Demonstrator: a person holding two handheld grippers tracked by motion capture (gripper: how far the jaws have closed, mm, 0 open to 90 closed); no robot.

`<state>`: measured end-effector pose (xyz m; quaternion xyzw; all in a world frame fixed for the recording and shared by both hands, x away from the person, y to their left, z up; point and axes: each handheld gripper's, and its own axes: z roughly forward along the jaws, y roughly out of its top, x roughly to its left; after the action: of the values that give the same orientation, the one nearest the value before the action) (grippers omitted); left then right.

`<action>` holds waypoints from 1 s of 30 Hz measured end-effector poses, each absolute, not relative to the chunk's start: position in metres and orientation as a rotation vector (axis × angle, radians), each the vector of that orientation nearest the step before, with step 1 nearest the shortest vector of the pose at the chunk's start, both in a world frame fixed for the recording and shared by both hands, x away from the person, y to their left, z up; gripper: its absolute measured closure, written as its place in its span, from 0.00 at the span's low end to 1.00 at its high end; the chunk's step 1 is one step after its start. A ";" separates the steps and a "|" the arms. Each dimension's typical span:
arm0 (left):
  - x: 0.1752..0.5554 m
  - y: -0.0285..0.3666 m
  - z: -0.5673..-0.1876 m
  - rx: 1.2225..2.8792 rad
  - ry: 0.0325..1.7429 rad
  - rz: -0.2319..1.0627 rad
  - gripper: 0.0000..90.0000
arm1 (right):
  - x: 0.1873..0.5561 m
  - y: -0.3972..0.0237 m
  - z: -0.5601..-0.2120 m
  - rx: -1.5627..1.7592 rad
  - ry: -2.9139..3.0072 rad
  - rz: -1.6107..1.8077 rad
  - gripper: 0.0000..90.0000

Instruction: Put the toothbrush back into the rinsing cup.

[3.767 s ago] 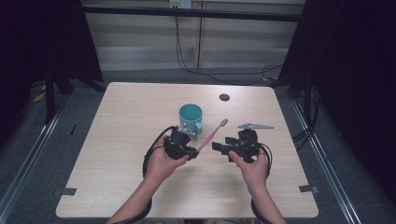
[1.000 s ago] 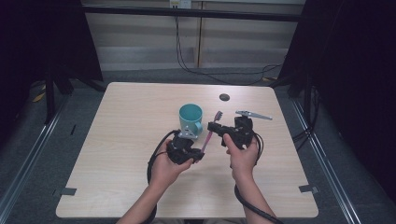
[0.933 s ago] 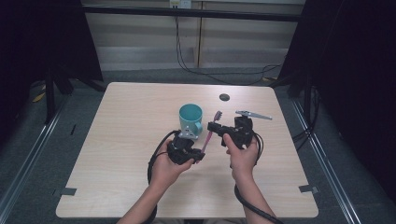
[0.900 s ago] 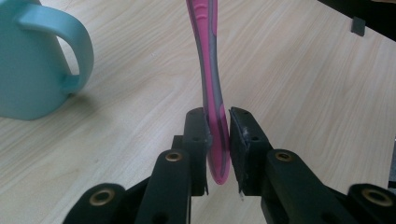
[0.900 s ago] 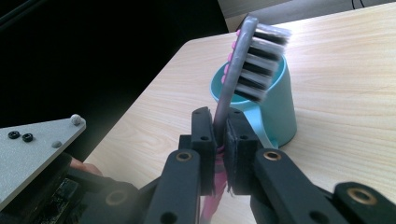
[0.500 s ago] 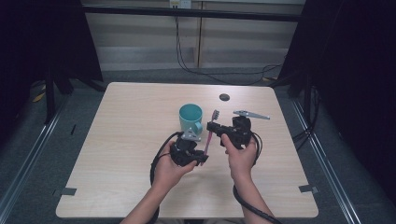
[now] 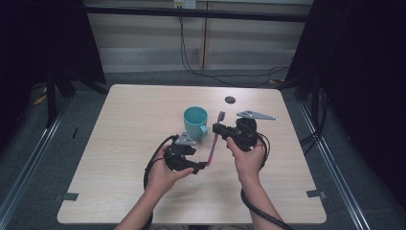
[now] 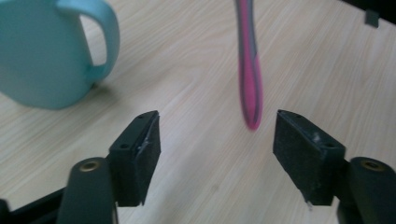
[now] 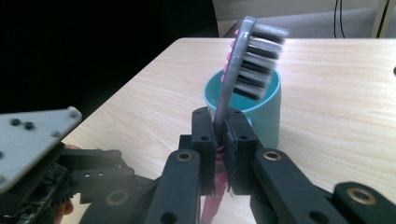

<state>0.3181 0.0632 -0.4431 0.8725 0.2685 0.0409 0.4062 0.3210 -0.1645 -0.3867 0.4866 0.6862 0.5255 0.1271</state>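
Observation:
A pink and grey toothbrush [image 7: 214,139] hangs upright-tilted above the table, bristle head up [image 9: 257,60]. My right gripper [image 9: 218,140] is shut on its neck just below the bristles; in the high view this right gripper [image 7: 221,129] sits right of the cup. The teal cup [image 7: 196,121] stands on the table [image 7: 124,139] just behind, handle toward me [image 8: 100,42]. My left gripper [image 8: 215,140] is open, its jaws either side of the toothbrush handle tip [image 8: 252,107] without touching it. In the high view the left gripper [image 7: 200,167] is below the cup.
A small dark round disc [image 7: 230,99] lies near the table's far edge. Cables trail from both grippers toward me. Dark curtains and floor rails flank the table; bare wood stretches to the left and front.
The right gripper took hold of the toothbrush and raised it toward the cup. The left gripper, which held the handle end earlier, has let go and now stands open.

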 end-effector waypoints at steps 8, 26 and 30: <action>0.321 0.088 -0.461 2.215 0.697 0.107 0.25 | 0.322 -0.166 -0.385 1.370 2.008 1.504 0.93; 0.308 0.122 -0.492 2.277 0.706 0.113 0.20 | 0.331 -0.168 -0.380 1.303 1.987 1.480 0.93; 0.306 0.129 -0.497 2.284 0.719 0.141 0.20 | 0.334 -0.166 -0.378 1.296 1.977 1.476 0.93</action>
<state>0.3063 0.1287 -0.4967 0.8873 0.2793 0.0547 0.3629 0.3340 -0.1662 -0.3780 0.4579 0.6981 0.5213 0.1765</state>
